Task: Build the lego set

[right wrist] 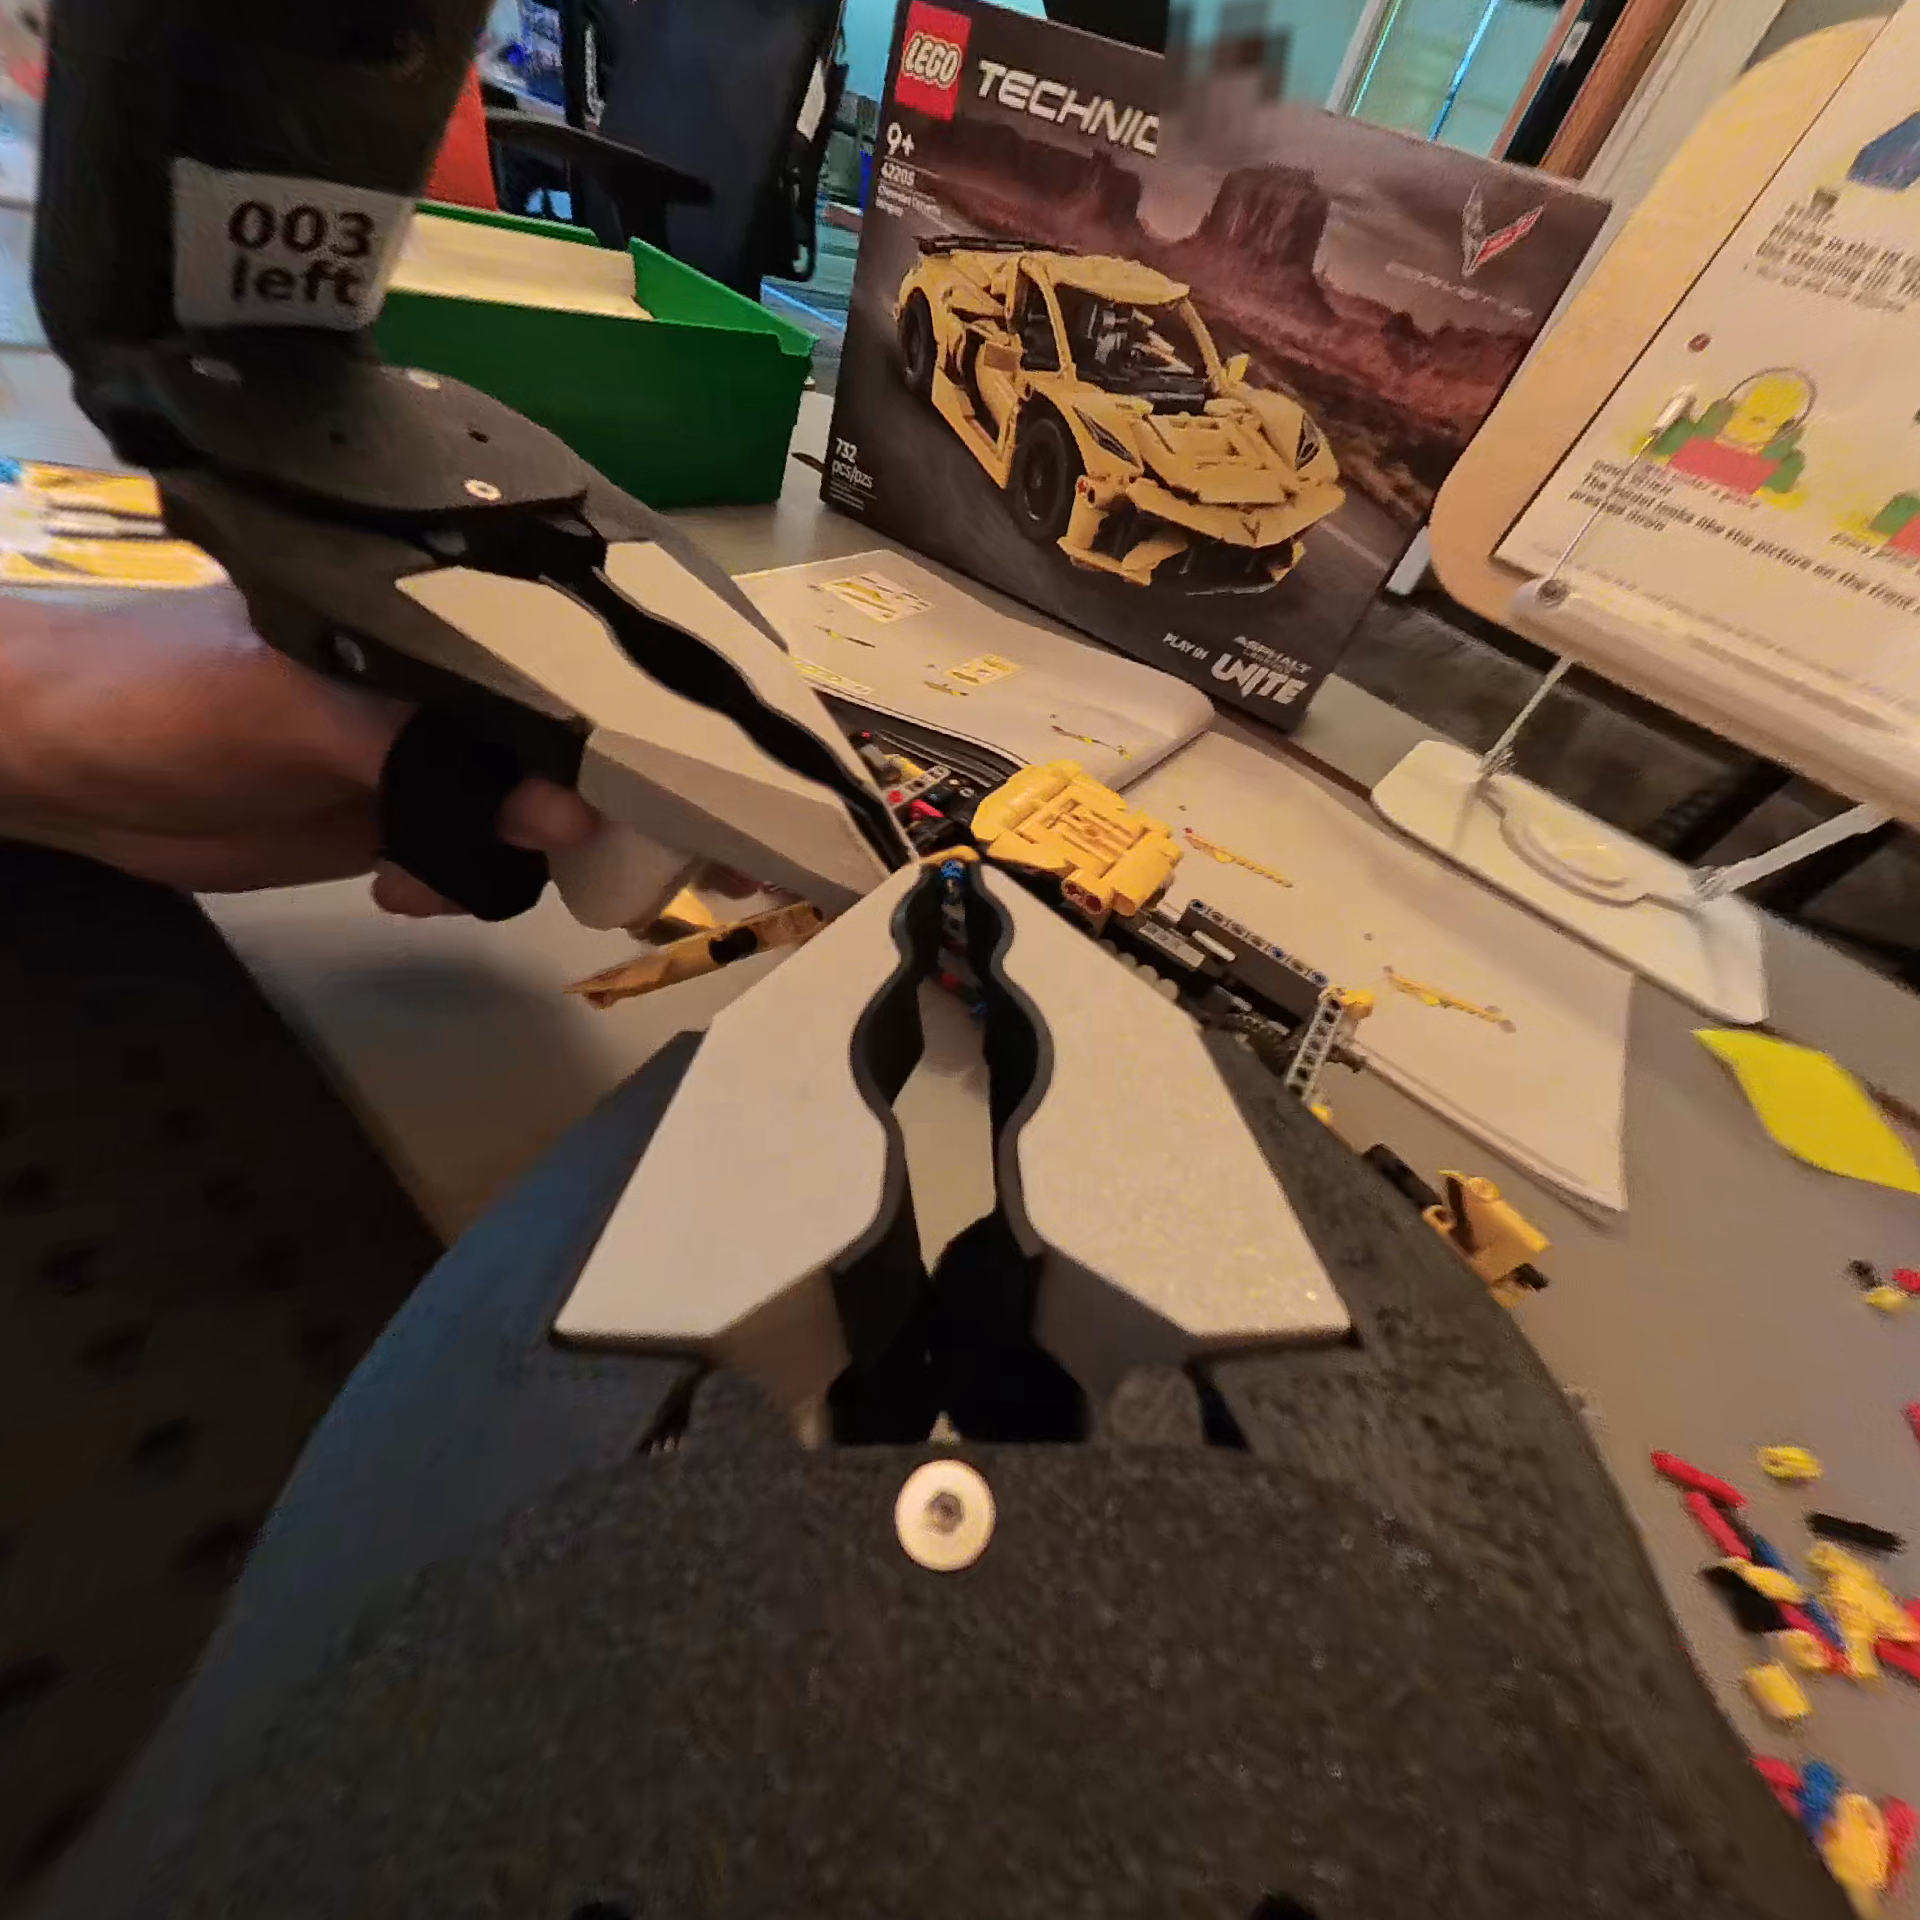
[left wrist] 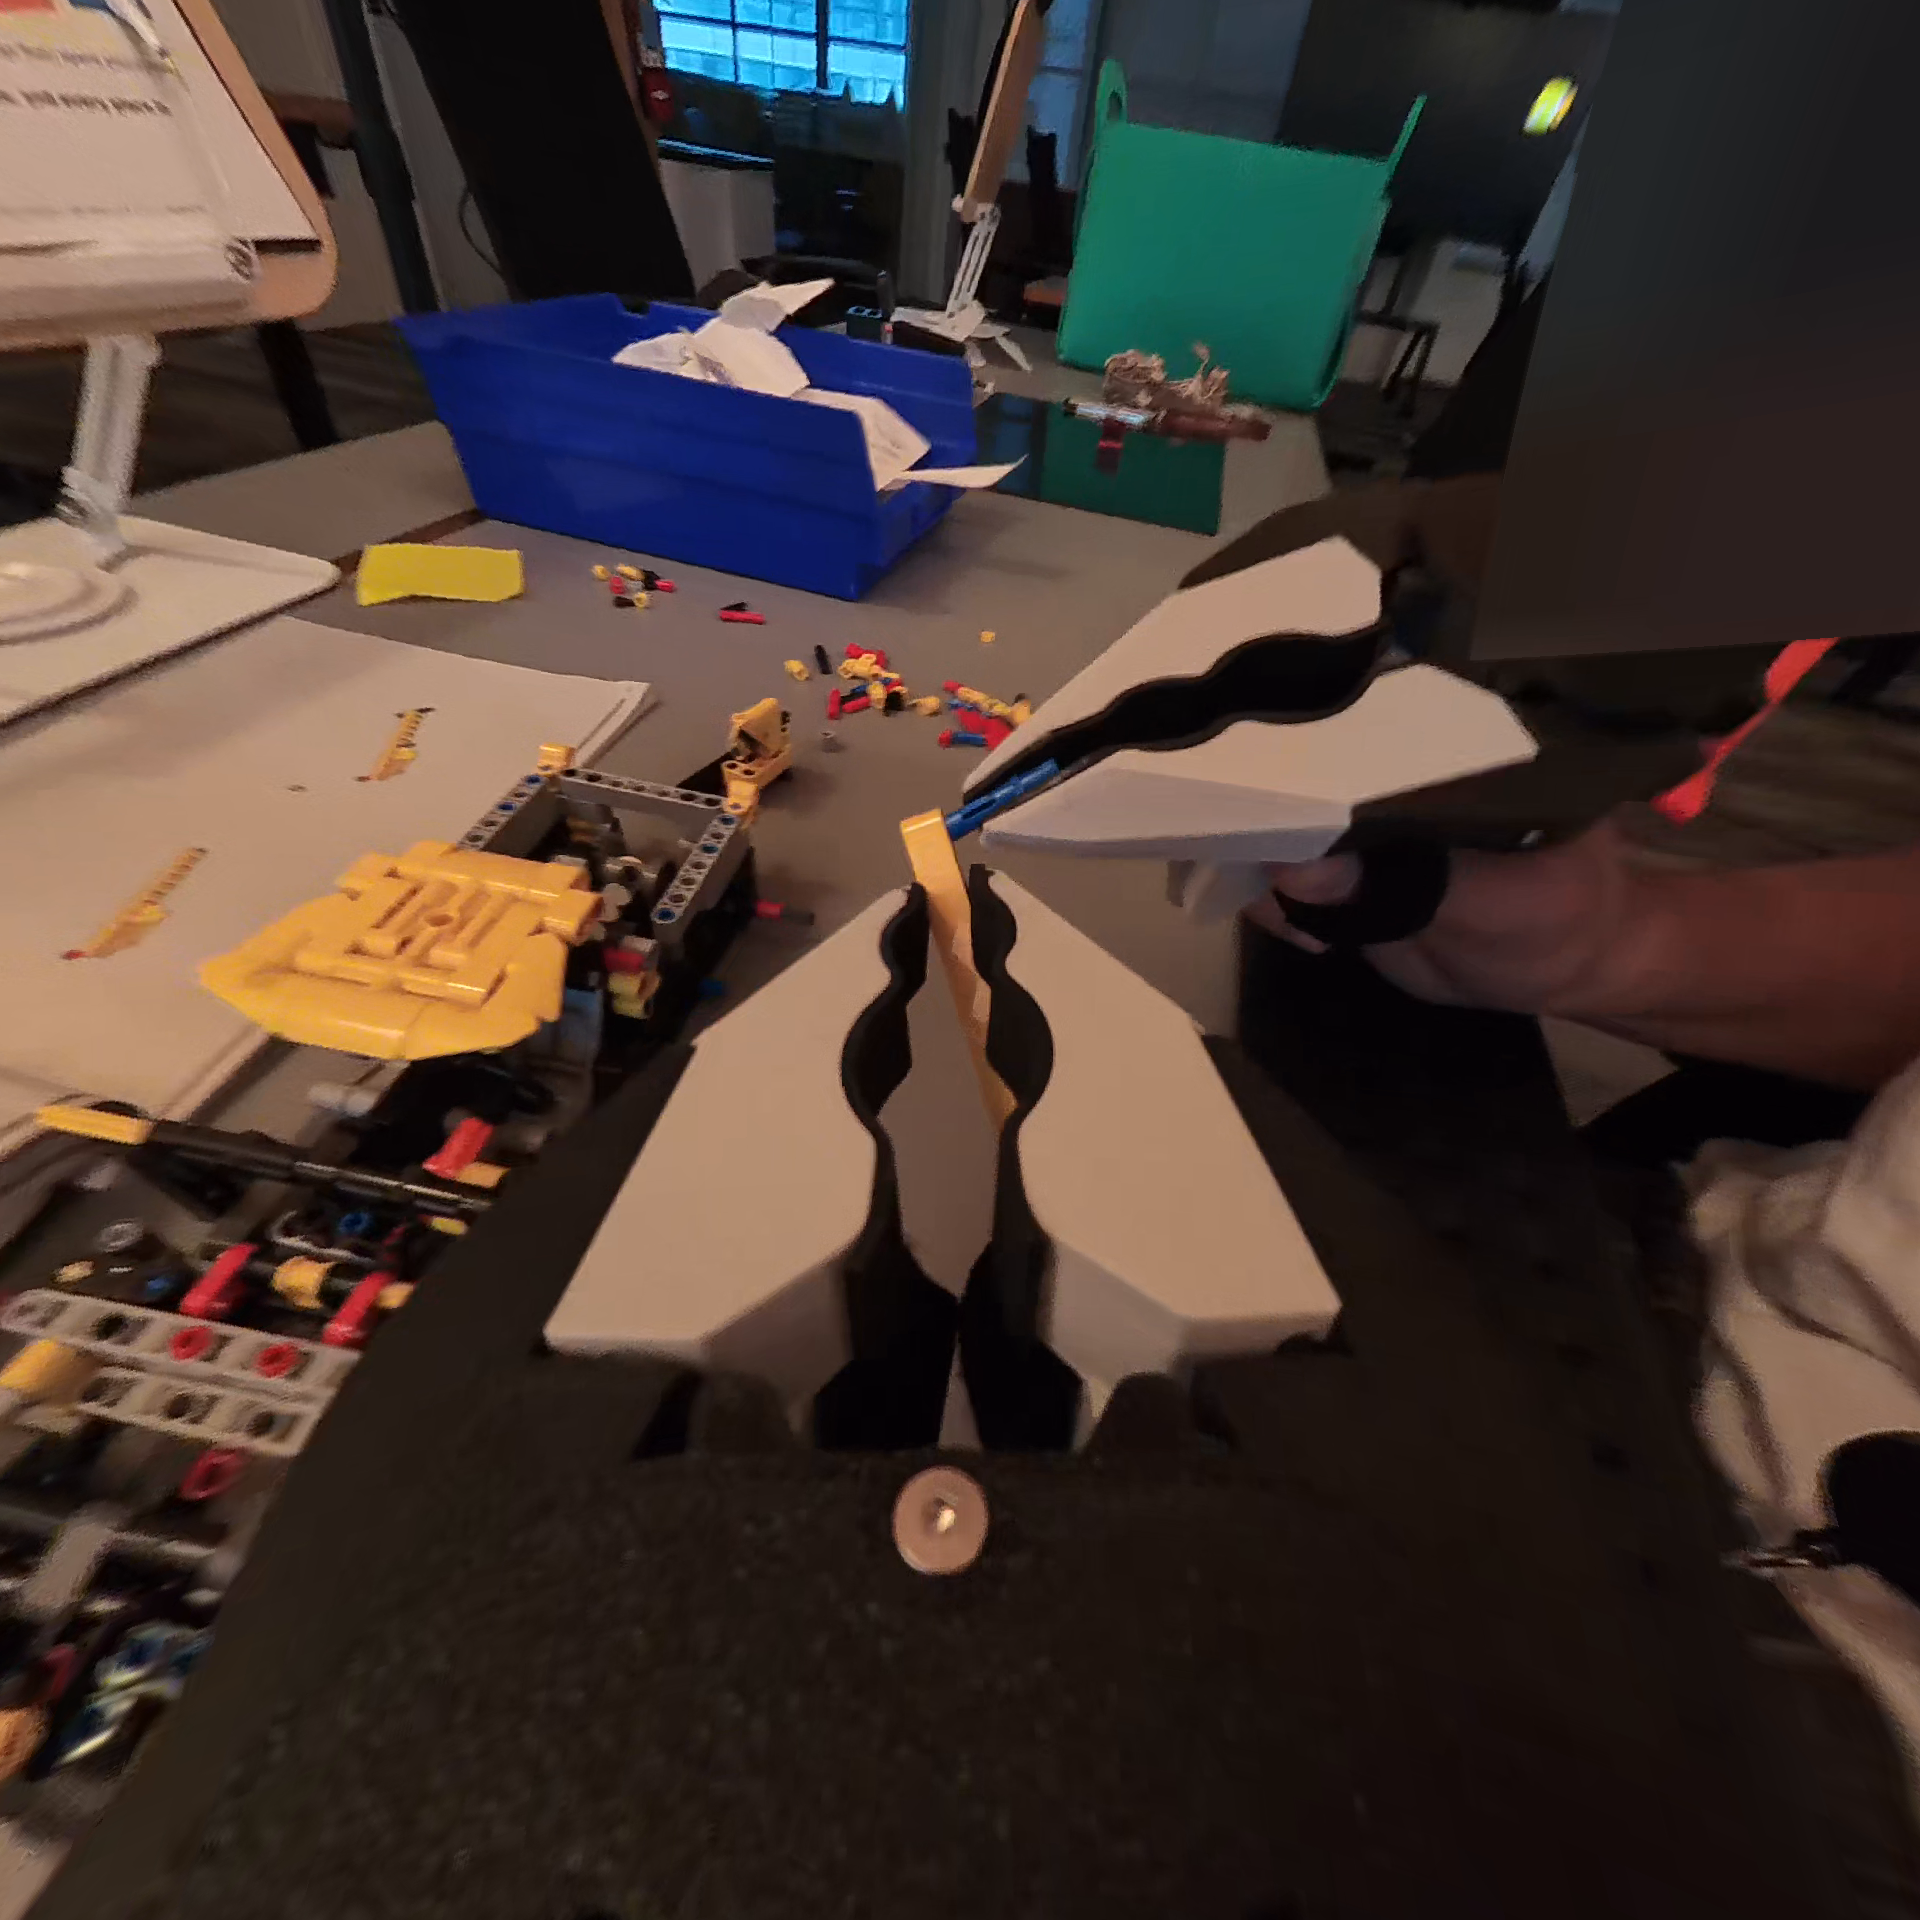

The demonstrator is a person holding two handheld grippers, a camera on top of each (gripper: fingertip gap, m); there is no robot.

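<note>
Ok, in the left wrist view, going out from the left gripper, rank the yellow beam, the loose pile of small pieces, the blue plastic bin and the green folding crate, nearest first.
1. Long yellow beam, clamped in the left gripper.
2. Loose pile of small red, yellow and blue pieces, just ahead on the table.
3. Blue plastic bin, farther back, left of centre.
4. Green folding crate, farthest, back right.

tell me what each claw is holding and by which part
The left claw grips a yellow beam along its lower length, top end free. The right claw pinches a blue pin by its rear, tip at the beam's top.
</note>
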